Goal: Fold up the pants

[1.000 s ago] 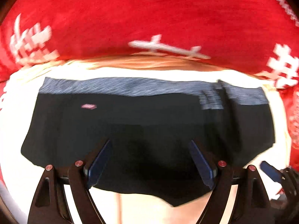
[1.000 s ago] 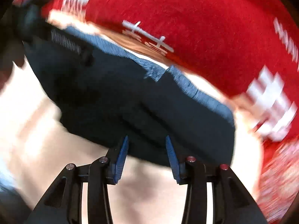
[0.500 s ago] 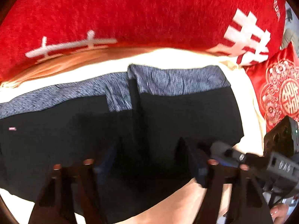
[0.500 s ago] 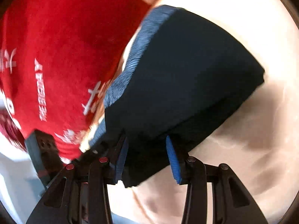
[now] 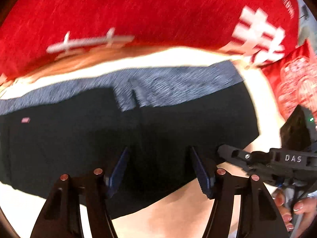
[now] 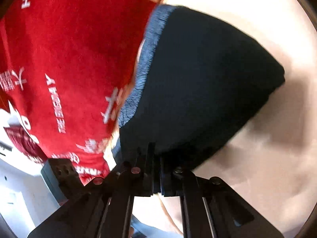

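Observation:
Black pants (image 5: 83,138) with a grey-blue waistband (image 5: 178,87) lie folded on a cream surface (image 5: 178,214). My left gripper (image 5: 160,168) is open, its blue pads over the near edge of the cloth. My right gripper (image 6: 156,170) is shut on the near corner of the pants (image 6: 198,83). It also shows in the left wrist view (image 5: 233,154), pinching the right edge of the fabric. A small pink label (image 5: 25,120) sits on the left part of the pants.
A red blanket with white characters (image 5: 138,15) lies behind the pants and also shows in the right wrist view (image 6: 69,49). A red patterned cushion (image 5: 293,83) is at the far right. The person's hand (image 5: 287,208) holds the right gripper.
My right gripper has closed on the pants' edge; half a second ago its jaws were apart. My left gripper stays open over the near edge, and its view has shifted slightly.

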### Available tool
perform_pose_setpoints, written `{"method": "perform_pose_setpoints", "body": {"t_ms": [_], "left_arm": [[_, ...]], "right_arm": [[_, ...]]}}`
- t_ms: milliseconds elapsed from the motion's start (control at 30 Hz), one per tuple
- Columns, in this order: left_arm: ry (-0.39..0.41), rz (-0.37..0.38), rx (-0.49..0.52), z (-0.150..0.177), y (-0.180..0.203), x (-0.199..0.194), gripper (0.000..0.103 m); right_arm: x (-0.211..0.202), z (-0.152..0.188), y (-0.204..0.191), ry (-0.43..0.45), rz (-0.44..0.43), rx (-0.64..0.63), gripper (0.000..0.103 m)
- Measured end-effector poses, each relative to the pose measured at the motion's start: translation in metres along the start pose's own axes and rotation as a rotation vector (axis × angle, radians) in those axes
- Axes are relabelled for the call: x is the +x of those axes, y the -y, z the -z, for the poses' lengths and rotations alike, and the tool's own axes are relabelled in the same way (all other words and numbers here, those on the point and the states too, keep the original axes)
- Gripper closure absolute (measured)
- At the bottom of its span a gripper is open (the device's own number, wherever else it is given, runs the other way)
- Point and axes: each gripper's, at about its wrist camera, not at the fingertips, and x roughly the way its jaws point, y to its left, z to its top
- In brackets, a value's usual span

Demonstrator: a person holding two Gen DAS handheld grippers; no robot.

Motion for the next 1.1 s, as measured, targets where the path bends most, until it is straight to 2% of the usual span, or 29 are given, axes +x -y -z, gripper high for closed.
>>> {"method": "perform_pose_setpoints", "body": {"t_ms": [67,133,200,267,333,400,433,533,600,700,767,833,900,1000,1033,1100], "left_arm": [[-0.029,-0.014,-0.023,0.005,-0.004,0.009,0.038],[-0.01,-0.015,-0.035,0.005,-0.007,0.005,0.037],[0.013,-0.048,-0.019,0.0,-0.004,-0.003,0.037],[0.038,-0.066,-0.01,-0.007,-0.002,-0.015,0.037],[0.071,-0.072,-0.001,-0.017,0.0,-0.029,0.037],[0.104,-0.071,0.012,-0.03,0.006,-0.039,0.037],[0.113,-0.07,0.018,-0.038,0.012,-0.041,0.037],[0.122,-0.057,0.042,-0.055,0.025,-0.038,0.037],[0.107,-0.051,0.059,-0.067,0.038,-0.024,0.037],[0.087,-0.064,0.069,-0.074,0.05,0.004,0.037],[0.053,-0.137,0.06,-0.07,0.047,0.02,0.037],[0.018,-0.174,0.021,-0.062,0.038,0.032,0.037],[-0.006,-0.156,-0.012,-0.054,0.028,0.039,0.033],[-0.003,-0.186,-0.024,-0.048,0.022,0.041,0.019],[-0.007,-0.182,-0.03,-0.049,0.021,0.042,0.019],[-0.018,-0.177,-0.063,-0.051,0.018,0.042,0.019]], "right_arm": [[0.011,0.001,0.012,-0.017,0.048,0.006,0.099],[0.018,-0.001,0.021,-0.029,0.04,0.039,0.099],[0.015,-0.002,0.01,-0.052,0.074,-0.03,0.098],[0.01,-0.003,-0.009,-0.095,0.118,-0.126,0.09],[0.001,-0.006,-0.026,-0.115,0.142,-0.207,0.069],[-0.024,-0.013,-0.041,-0.08,0.135,-0.303,0.055],[-0.037,-0.02,-0.047,-0.044,0.136,-0.342,0.052],[-0.069,-0.052,-0.054,0.107,0.216,-0.408,0.052],[-0.076,-0.082,-0.043,0.151,0.253,-0.37,0.052],[-0.062,-0.12,-0.017,0.108,0.213,-0.258,0.052],[-0.044,-0.137,0.0,0.063,0.196,-0.2,0.052],[-0.026,-0.142,0.01,0.001,0.186,-0.15,0.057],[-0.014,-0.135,0.004,-0.033,0.184,-0.166,0.058],[-0.002,-0.121,-0.021,-0.059,0.342,-0.363,0.058],[0.004,-0.117,-0.028,-0.058,0.415,-0.429,0.058],[0.013,-0.116,-0.032,-0.048,0.491,-0.469,0.054]]}}
